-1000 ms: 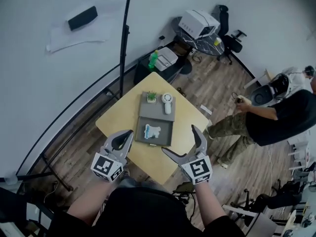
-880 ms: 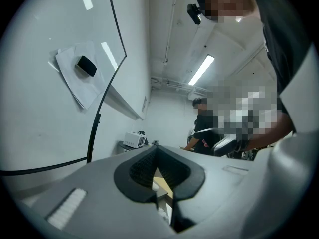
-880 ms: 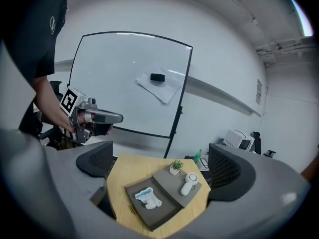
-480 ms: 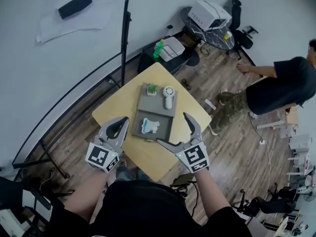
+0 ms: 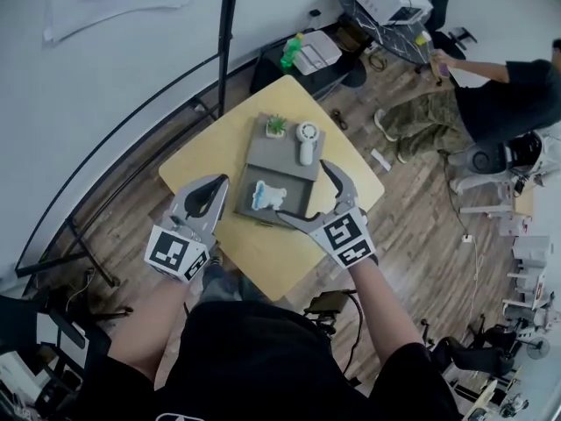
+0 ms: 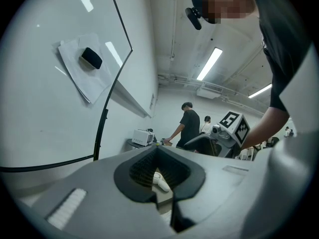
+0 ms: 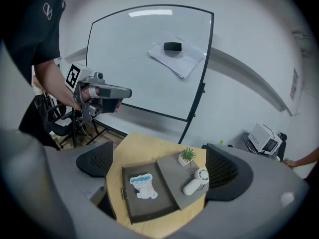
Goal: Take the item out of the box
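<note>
A grey open box [image 5: 282, 202] lies on the yellow table [image 5: 254, 257]; a white and blue padded item [image 5: 268, 196] rests inside it. In the right gripper view the item [image 7: 142, 185] sits in the box [image 7: 149, 208] straight ahead between the wide jaws. My right gripper [image 5: 316, 202] is open and hovers above the box's near right corner. My left gripper [image 5: 210, 202] is shut and empty, just left of the box. In its own view the left gripper [image 6: 169, 205] has its tips together.
The box's flat lid [image 5: 272, 152] lies behind it, carrying a small potted plant [image 5: 276, 125] and a white handheld fan [image 5: 306, 140]. A whiteboard stand [image 5: 223, 51] rises behind the table. A person [image 5: 500, 95] bends over at the far right.
Both grippers have moved forward to the box, and the right one now reaches over its near right corner. The person in the background has walked toward the far desk.
</note>
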The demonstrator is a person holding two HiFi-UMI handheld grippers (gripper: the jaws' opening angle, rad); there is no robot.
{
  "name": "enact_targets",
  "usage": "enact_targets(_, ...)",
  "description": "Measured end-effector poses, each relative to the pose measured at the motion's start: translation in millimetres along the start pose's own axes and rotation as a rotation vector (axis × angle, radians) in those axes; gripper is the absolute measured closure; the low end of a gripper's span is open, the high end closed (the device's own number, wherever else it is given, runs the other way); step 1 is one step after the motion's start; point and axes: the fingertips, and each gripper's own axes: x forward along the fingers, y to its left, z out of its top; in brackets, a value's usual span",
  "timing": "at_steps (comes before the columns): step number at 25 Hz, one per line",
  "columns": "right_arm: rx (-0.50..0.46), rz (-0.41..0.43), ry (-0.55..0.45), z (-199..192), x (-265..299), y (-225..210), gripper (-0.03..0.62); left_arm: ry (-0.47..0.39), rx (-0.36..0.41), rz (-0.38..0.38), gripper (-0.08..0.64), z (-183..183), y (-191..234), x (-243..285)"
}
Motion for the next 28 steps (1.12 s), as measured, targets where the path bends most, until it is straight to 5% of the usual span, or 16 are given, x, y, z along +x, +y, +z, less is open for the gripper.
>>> enact_targets(28, -0.343, 0.363, 0.574, -154, 147, 45, 0.005, 0.050, -0.040, 0.104, 0.561, -56, 41, -19)
